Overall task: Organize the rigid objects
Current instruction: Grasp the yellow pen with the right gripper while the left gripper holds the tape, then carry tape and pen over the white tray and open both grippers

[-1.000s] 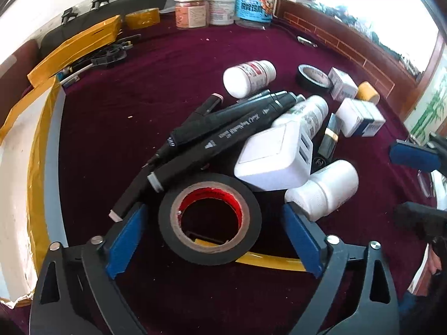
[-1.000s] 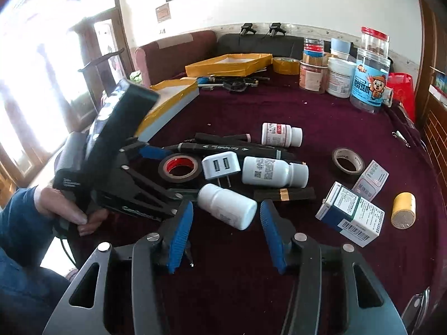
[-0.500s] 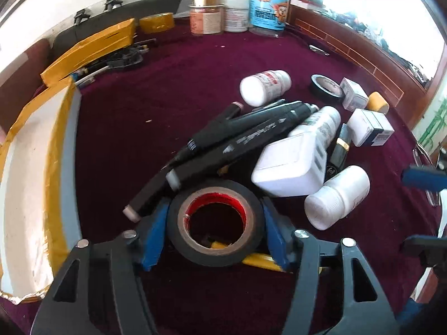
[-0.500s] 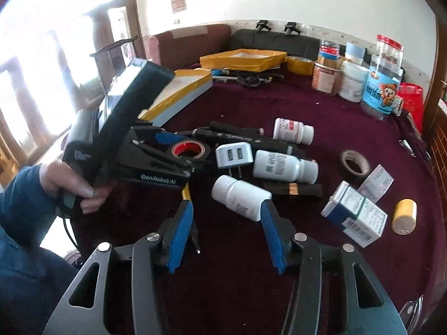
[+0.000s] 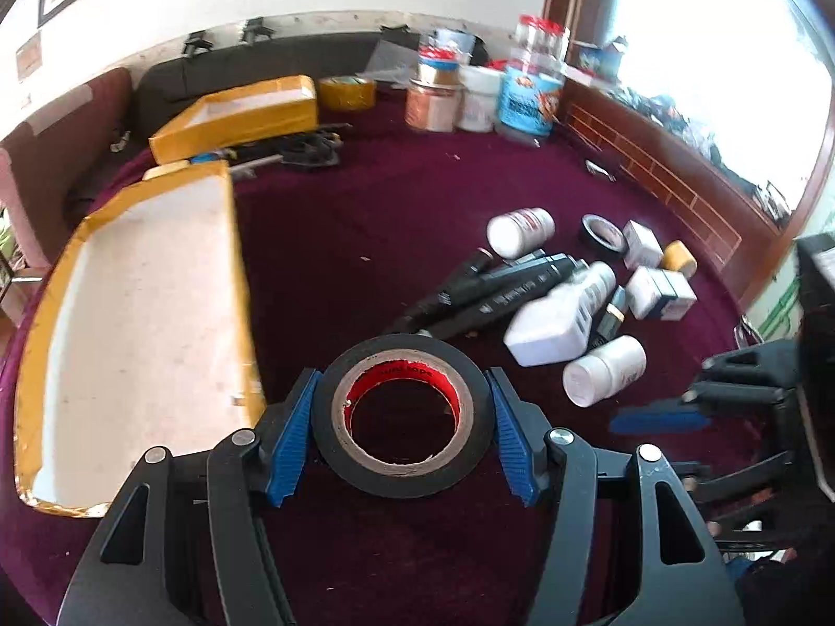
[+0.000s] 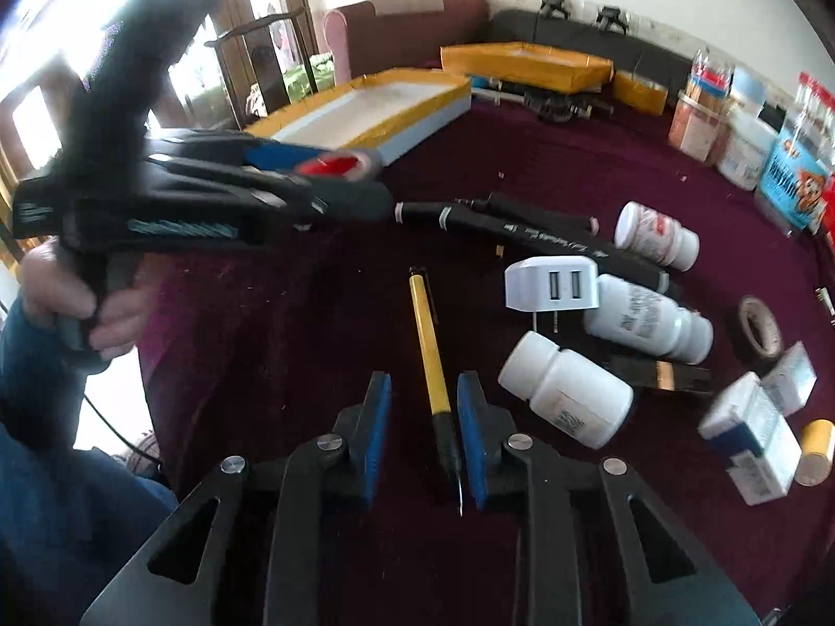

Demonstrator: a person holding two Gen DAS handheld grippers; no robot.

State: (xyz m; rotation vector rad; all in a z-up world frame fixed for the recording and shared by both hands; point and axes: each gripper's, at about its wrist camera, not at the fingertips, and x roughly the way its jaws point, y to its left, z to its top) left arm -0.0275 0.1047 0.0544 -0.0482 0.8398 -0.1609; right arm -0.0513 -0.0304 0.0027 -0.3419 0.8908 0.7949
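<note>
The left gripper, tilted down, is clamped on the black tape roll, held above the cloth beside the white tray. The right gripper angles down, jaws closing around the yellow pen, pads not yet pressing.

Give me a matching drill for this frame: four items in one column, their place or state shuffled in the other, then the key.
Items:
1. black tape roll
2. yellow pen
3. USB charger
4. white-lined tray

Places or states:
A. lying on the cloth between the right gripper's closing jaws
B. nothing in it
C. clamped in the left gripper, off the cloth
D. resting among the markers and bottles

Pairs: 1-C, 2-A, 3-D, 4-B
</note>
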